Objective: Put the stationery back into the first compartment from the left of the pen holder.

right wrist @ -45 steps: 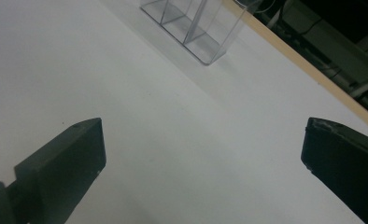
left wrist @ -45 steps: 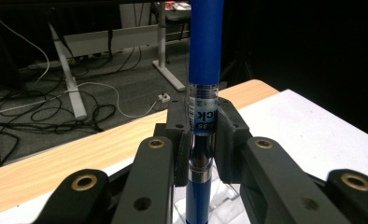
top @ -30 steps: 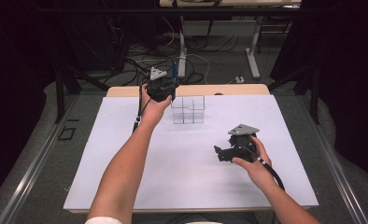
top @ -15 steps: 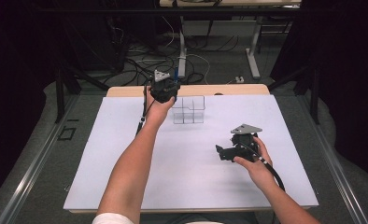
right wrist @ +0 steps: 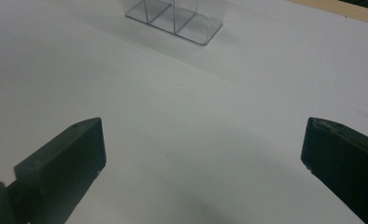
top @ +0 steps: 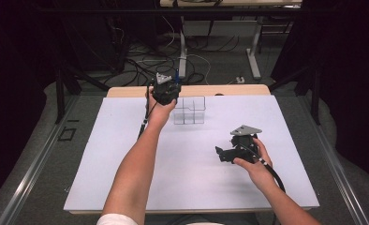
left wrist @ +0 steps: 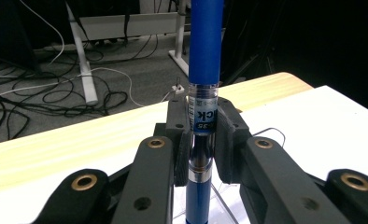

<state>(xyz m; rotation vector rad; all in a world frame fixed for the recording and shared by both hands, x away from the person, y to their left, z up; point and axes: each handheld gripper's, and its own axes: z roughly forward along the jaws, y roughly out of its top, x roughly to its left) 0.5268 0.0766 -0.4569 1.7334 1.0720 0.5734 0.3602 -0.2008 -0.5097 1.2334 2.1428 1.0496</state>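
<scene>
One blue pen [left wrist: 204,56] stands upright in the left claw [top: 167,90], clenched mid-barrel between both pads, its long axis near vertical, cap end high and lower end dropping out of sight below the jaws. From there the clear compartment organizer [top: 189,110] sits just to the right of that claw and a touch nearer, open tops facing up, so the coming move looks like a short slide right and then straight down into one of the cells. Which cell lies under the tip I can't tell. Left hand is far nearer the job. Out at the near right, the right claw [top: 225,154] rests low over the white surface [top: 126,164], jaws spread wide with nothing between them, well apart from the organizer. Plenty of bare surface all round; the wooden far edge [top: 239,90] runs just behind the organizer.
</scene>
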